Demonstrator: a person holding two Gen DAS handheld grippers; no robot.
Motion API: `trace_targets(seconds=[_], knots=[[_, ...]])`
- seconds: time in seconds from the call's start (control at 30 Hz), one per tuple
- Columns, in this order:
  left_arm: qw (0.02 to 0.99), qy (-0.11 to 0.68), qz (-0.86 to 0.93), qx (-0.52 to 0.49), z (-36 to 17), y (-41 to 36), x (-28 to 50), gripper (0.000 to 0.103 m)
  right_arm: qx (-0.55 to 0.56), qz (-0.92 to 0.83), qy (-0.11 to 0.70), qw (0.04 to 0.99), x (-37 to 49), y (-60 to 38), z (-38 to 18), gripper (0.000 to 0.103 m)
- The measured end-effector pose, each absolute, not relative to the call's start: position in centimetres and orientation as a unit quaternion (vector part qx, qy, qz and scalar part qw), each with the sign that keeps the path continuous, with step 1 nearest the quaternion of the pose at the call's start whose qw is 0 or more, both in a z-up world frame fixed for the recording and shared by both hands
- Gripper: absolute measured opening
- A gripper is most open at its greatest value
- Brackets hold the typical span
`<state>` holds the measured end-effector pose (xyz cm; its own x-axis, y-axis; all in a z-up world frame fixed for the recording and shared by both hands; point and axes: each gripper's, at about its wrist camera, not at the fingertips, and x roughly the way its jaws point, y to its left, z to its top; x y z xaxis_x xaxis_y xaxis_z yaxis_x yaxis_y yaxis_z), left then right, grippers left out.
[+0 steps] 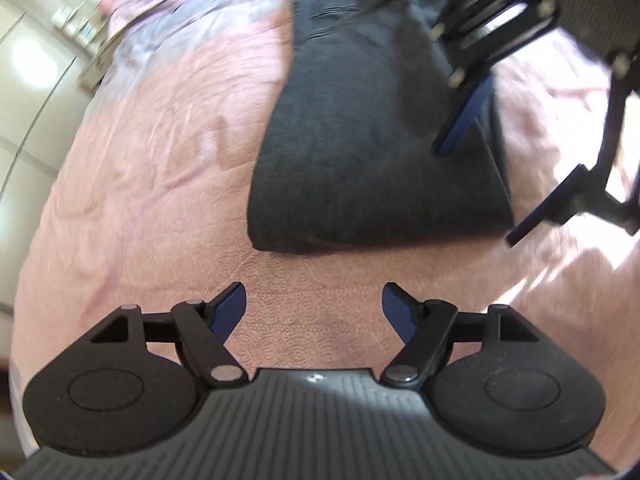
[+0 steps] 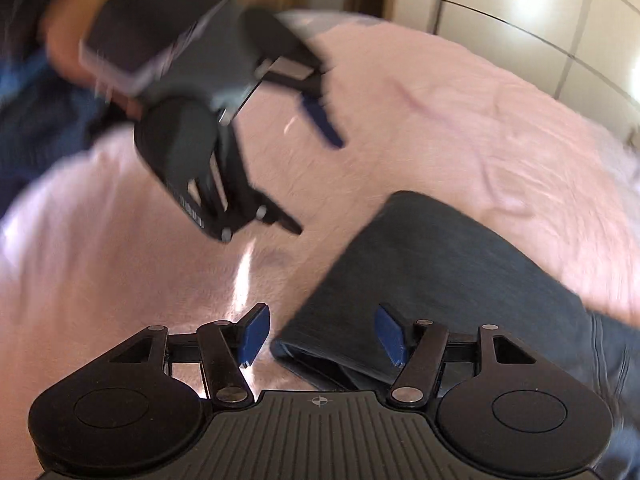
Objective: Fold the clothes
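A dark grey garment (image 1: 360, 128) lies folded into a long strip on the pink bedspread (image 1: 152, 184). My left gripper (image 1: 314, 304) is open and empty, hovering over the bedspread just short of the garment's near folded end. My right gripper (image 1: 476, 192) shows in the left wrist view, open, above the garment's right edge. In the right wrist view my right gripper (image 2: 322, 334) is open over the garment's folded corner (image 2: 432, 280), holding nothing. The left gripper (image 2: 320, 184) appears there blurred, open, above the bedspread (image 2: 480, 128).
Pale wardrobe doors (image 1: 24, 92) stand beyond the bed's left side and show again in the right wrist view (image 2: 540, 12). A person in dark blue clothing (image 2: 36, 112) is at the bed's edge.
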<state>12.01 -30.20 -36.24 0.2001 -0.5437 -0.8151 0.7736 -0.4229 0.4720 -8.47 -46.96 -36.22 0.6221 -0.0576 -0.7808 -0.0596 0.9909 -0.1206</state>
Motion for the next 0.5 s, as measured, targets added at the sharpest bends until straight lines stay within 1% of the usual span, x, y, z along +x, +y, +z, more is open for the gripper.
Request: trace_targets(seconds=[0.03, 0.1, 0.17, 0.3, 0.37, 0.43, 0.5], knots=[[0.515, 0.082, -0.630, 0.575, -36.5, -29.8, 11.9, 0.075, -0.100, 0.000, 0.447, 0.889, -7.9, -46.1, -37.0, 0.062], [0.489, 0.042, -0.644, 0.587, -37.2, -29.3, 11.6, 0.081, -0.163, -0.004, 0.460, 0.873, -7.5, -44.7, -38.6, 0.062], [0.462, -0.003, -0.651, 0.602, -38.4, -29.2, 11.5, 0.083, -0.222, -0.009, 0.465, 0.857, -7.4, -43.7, -40.0, 0.062], [0.406, -0.092, -0.656, 0.629, -41.4, -29.8, 11.3, 0.085, -0.209, -0.007, 0.455, 0.866, -7.9, -45.0, -40.1, 0.062], [0.378, -0.137, -0.659, 0.636, -42.5, -30.3, 11.3, 0.086, -0.178, -0.006, 0.446, 0.877, -8.5, -45.9, -39.6, 0.055], [0.356, -0.188, -0.658, 0.637, -43.4, -30.9, 11.3, 0.087, -0.157, -0.006, 0.437, 0.886, -9.3, -46.3, -38.4, 0.043], [0.339, -0.225, -0.658, 0.634, -44.0, -31.7, 11.5, 0.087, -0.140, -0.010, 0.425, 0.894, -10.1, -46.6, -37.1, 0.041]])
